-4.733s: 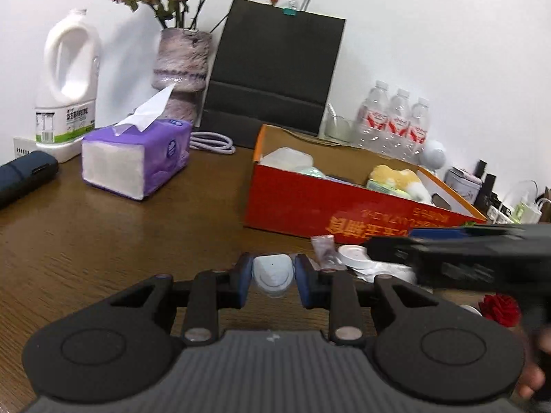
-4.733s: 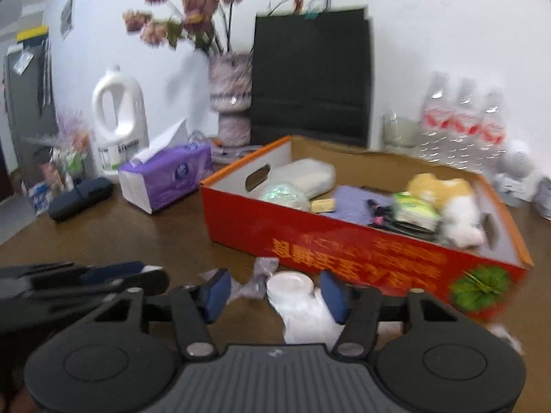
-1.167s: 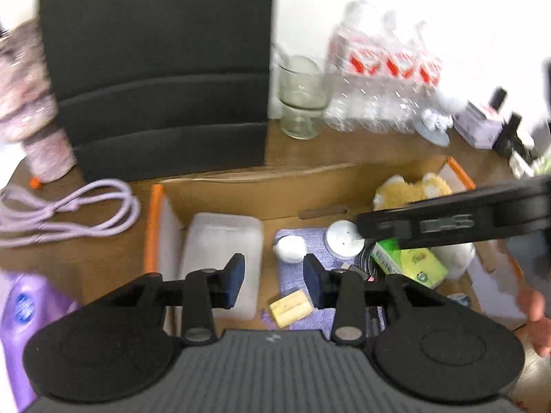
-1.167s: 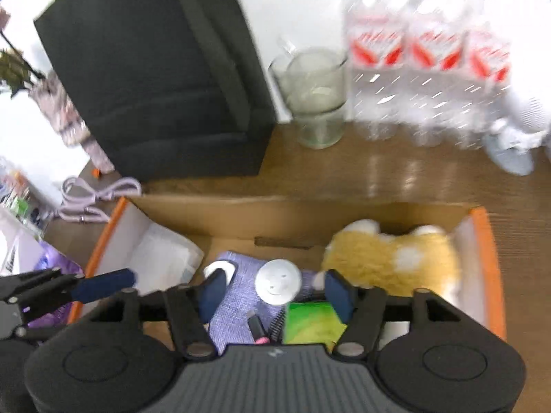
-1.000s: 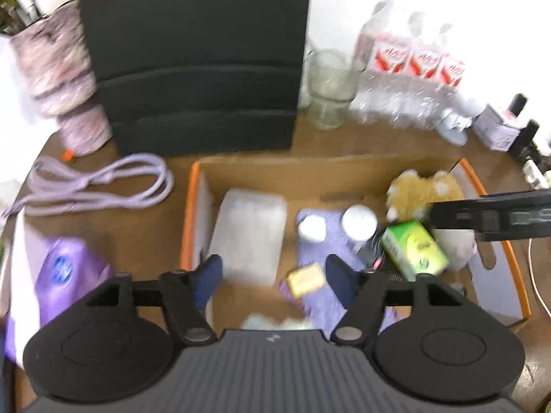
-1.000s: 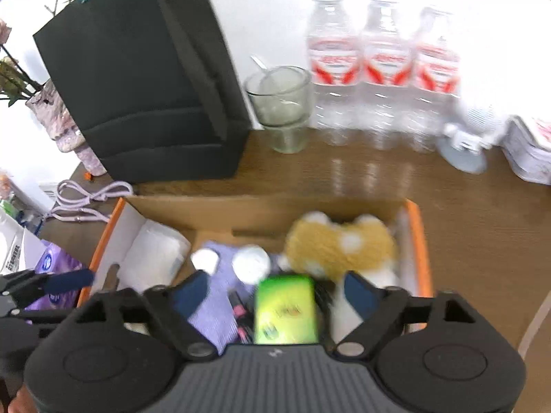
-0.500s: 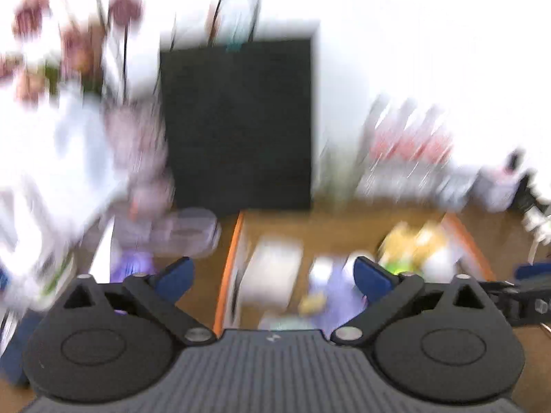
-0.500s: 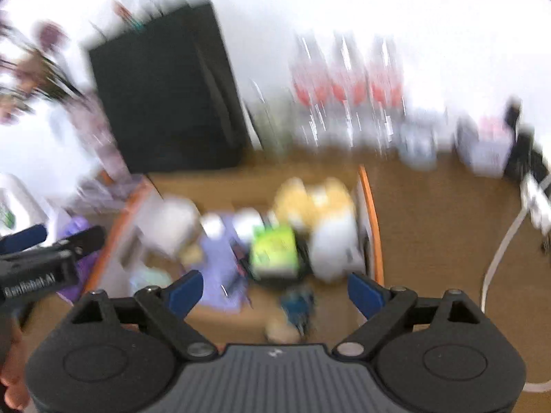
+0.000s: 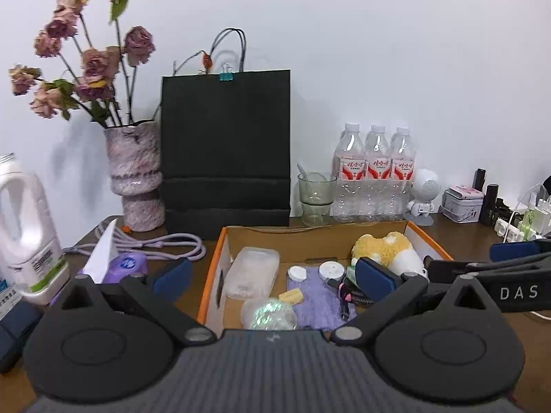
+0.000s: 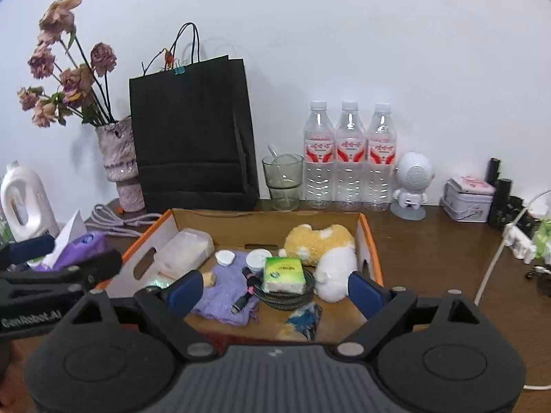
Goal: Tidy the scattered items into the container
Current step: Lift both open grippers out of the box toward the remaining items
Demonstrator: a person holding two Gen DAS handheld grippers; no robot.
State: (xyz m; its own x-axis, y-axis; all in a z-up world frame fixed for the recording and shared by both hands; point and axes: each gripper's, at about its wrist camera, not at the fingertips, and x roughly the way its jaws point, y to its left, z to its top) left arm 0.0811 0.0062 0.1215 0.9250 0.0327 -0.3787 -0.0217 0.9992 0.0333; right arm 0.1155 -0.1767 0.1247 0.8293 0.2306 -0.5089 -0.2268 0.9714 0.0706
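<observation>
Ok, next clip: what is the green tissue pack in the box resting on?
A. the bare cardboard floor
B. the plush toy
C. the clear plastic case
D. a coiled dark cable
D: in the right wrist view the green tissue pack lies on a coiled dark cable inside the cardboard box, beside the plush toy, well apart from the clear plastic case.

Box [image 10: 370, 237] open above; paper bag [image 10: 193, 130], bottles [image 10: 349, 158] crowd far side.
</observation>
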